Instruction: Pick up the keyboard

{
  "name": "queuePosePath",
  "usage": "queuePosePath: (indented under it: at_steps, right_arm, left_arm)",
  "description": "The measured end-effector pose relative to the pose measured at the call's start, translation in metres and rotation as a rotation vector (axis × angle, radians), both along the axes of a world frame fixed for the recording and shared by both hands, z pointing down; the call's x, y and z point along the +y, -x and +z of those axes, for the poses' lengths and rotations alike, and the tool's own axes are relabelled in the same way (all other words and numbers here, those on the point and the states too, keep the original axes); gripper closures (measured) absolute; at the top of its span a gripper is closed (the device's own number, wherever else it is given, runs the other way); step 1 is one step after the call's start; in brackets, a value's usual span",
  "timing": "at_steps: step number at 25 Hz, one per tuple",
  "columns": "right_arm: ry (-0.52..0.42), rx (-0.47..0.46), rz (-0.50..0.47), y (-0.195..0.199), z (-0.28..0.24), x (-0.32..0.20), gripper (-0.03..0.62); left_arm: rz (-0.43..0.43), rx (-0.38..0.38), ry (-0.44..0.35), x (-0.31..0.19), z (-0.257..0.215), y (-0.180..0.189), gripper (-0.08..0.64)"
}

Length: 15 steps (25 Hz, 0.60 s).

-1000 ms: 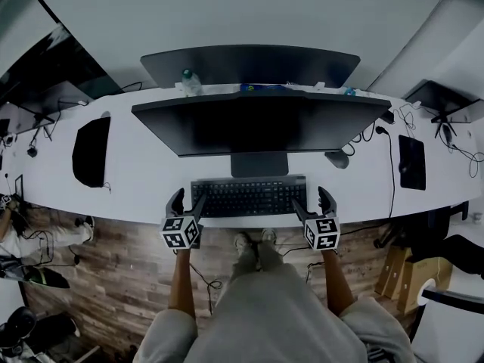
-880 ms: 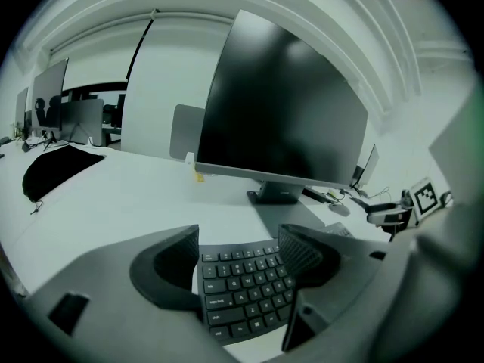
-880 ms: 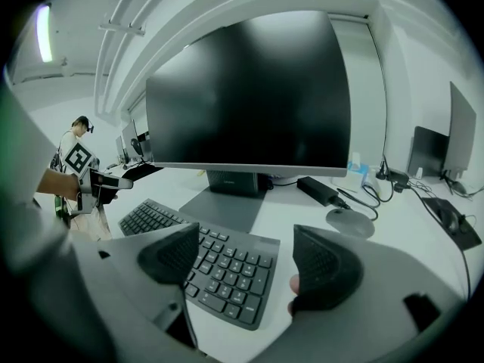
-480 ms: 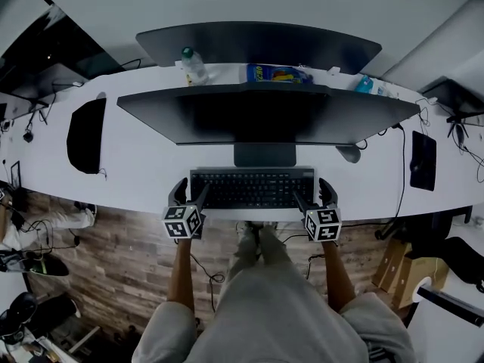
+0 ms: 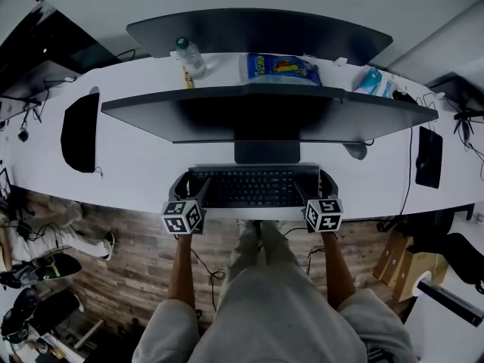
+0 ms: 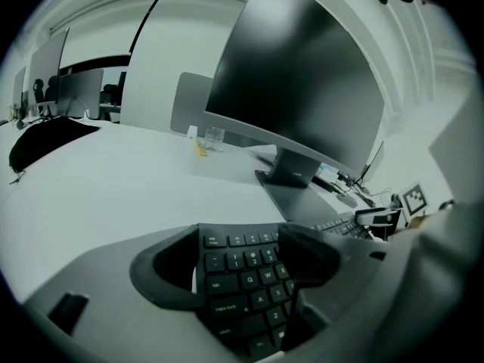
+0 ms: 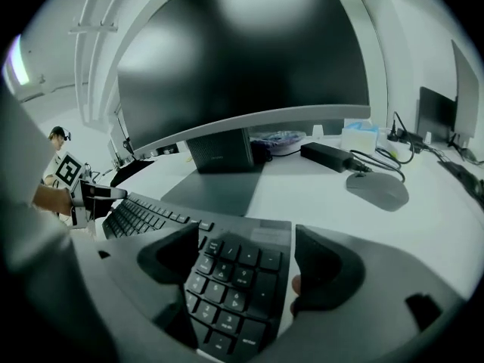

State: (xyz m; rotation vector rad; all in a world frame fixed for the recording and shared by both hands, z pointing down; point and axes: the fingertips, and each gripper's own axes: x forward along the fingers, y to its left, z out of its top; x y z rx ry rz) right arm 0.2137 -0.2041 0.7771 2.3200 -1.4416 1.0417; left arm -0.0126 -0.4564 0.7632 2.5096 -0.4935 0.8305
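Note:
A black keyboard (image 5: 253,187) lies flat on the white desk (image 5: 144,165), just in front of the monitor stand (image 5: 266,152). My left gripper (image 5: 188,190) is at its left end, one finger outside the edge and the other over the keys. The left gripper view shows that end of the keyboard (image 6: 242,278) between the wide-apart jaws of the left gripper (image 6: 234,262). My right gripper (image 5: 316,187) brackets the right end in the same way. In the right gripper view the number pad of the keyboard (image 7: 234,278) fills the gap of the right gripper (image 7: 242,267).
A wide dark monitor (image 5: 257,116) overhangs the desk right behind the keyboard. A grey mouse (image 5: 354,151) sits to the right, and cables and a power brick (image 7: 325,156) lie further back. A bottle (image 5: 190,55) and a blue packet (image 5: 280,68) stand behind the monitor. A black mat (image 5: 79,131) lies far left.
Both grippers have slid forward from the desk's front edge until their jaws straddle the keyboard's two ends. The head view has shifted and shows more of the desk behind the monitor.

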Motion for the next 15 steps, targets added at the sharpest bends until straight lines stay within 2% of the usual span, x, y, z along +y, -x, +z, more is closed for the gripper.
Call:
queuePosePath:
  at_steps: [6, 15]
  right_arm:
    - [-0.002, -0.031, 0.024, -0.003, 0.01, -0.007, 0.207]
    - [-0.009, -0.043, 0.05, -0.008, 0.013, -0.006, 0.209]
  left_arm:
    - [-0.002, 0.007, -0.023, -0.004, -0.002, -0.002, 0.25]
    - [-0.011, 0.006, 0.004, -0.008, 0.008, -0.005, 0.245]
